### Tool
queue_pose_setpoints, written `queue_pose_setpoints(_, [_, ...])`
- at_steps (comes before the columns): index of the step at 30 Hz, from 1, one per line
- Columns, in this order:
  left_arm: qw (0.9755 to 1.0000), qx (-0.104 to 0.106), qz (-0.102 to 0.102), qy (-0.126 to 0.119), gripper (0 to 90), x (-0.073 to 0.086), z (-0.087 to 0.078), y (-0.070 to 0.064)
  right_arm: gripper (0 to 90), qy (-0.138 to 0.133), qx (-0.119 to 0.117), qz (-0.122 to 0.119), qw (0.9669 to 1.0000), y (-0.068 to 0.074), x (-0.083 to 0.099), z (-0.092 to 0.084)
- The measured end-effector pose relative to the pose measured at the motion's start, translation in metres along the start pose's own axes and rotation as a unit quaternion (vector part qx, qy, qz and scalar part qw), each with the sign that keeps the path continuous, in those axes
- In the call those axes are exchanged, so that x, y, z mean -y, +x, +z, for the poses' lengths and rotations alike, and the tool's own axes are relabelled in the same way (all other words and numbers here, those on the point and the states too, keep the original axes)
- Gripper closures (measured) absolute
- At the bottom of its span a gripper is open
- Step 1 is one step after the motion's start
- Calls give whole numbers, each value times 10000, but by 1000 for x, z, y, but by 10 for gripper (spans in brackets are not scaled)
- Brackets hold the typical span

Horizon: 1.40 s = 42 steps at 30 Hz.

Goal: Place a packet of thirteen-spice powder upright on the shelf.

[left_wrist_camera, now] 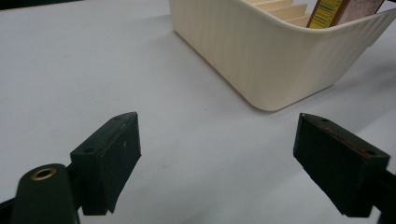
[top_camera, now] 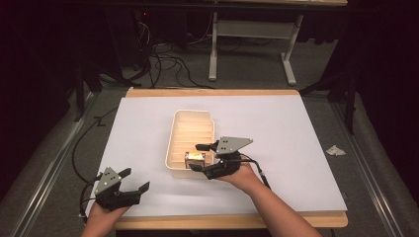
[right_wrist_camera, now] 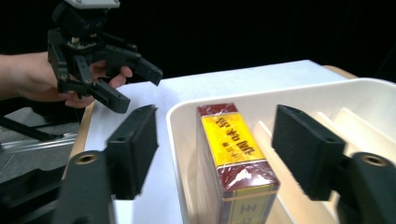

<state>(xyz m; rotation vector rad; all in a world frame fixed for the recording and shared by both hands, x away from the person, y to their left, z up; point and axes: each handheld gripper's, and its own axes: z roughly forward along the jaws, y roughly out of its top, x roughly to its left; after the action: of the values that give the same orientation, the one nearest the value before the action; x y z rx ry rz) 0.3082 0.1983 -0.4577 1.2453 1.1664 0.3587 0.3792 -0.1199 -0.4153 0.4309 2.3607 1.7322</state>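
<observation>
Right gripper [top_camera: 201,157] is hovering at the near end of the cream tray [top_camera: 179,129], jaws spread wide either side of a red-and-yellow box [right_wrist_camera: 236,156], not touching it. The box is standing in the tray's nearest slot. Left gripper [top_camera: 134,179] is resting near the white sheet's [top_camera: 296,138] front left corner, jaws apart, holding nothing.

Setting: lab or recording studio, dark surround. Wooden table [top_camera: 212,92] under a white sheet [top_camera: 296,148]; grey carpet floor [top_camera: 247,69]. Loose black cables [top_camera: 163,61] and a white desk frame [top_camera: 252,34] beyond the table's far edge.
</observation>
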Motion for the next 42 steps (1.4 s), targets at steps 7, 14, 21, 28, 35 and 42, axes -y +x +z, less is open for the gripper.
queue_pose_setpoints(7, [10000, -8, -6, -2, 157, 0, 0, 0, 185, -28, 352, 43, 9994, 3, -6, -17])
queue_pose_setpoints(14, [10000, -19, -31, -10, 158, 1, 1, 1, 151, 47, 910, 162, 9957, -7, 1, -40])
queue_pose_setpoints(21, [10000, -40, -17, 13, 157, 1, 2, 2, 146, 206, 1611, 419, 9858, -19, 23, -79])
queue_pose_setpoints(28, [10000, -40, -14, 35, 157, 2, 2, 1, 147, 291, 2219, 652, 9724, -23, 55, -128])
queue_pose_setpoints(35, [10000, -47, -24, 14, 157, 2, 3, 0, 148, 269, 2672, 815, 9598, -14, 80, -168])
queue_pose_setpoints(42, [10000, -47, 11, 78, 157, 4, 7, -1, 149, 317, 2706, 891, 9580, -16, 86, -169])
